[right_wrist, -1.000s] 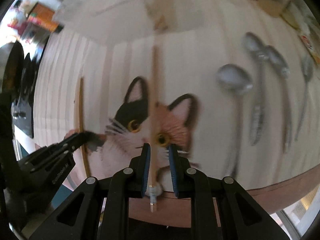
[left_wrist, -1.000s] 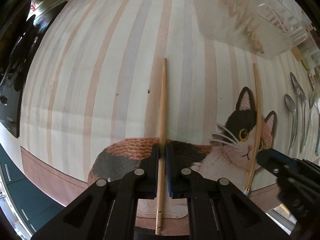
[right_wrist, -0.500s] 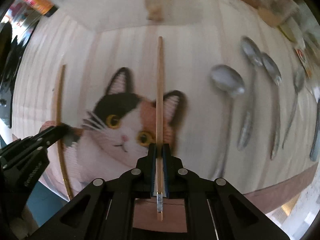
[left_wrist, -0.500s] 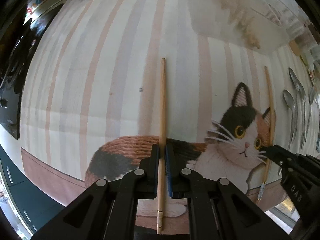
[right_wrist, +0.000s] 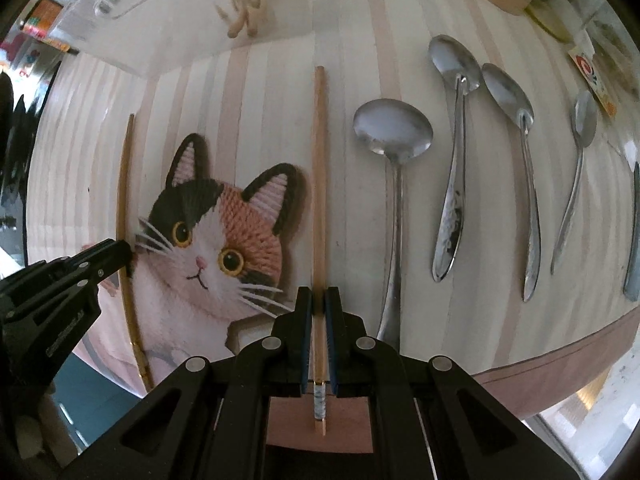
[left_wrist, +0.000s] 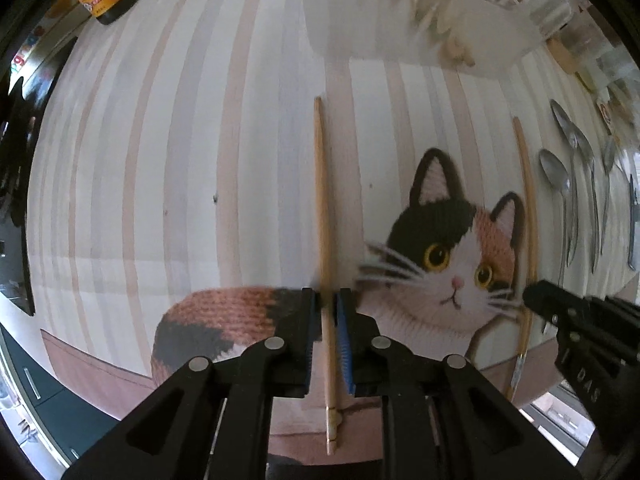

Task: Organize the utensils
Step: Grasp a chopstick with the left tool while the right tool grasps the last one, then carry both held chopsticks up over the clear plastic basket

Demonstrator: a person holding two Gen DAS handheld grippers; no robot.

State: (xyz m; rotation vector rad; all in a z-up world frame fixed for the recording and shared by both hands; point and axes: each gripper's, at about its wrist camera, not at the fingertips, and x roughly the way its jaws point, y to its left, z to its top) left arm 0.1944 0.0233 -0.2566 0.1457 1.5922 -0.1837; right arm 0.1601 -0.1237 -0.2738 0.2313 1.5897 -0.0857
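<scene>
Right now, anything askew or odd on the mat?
Nothing stands out. Each gripper holds one chopstick: left gripper on its chopstick, right gripper on its chopstick. The spoons lie in a neat parallel row.

Both wrist views look down close — sharing the cat mat (left_wrist: pixel 452 264)

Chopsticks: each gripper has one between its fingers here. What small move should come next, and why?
Probably carry both toward the clear container ahead. The left gripper is shut on the left chopstick, the right gripper on the right chopstick, and that container already holds wooden sticks.
</scene>
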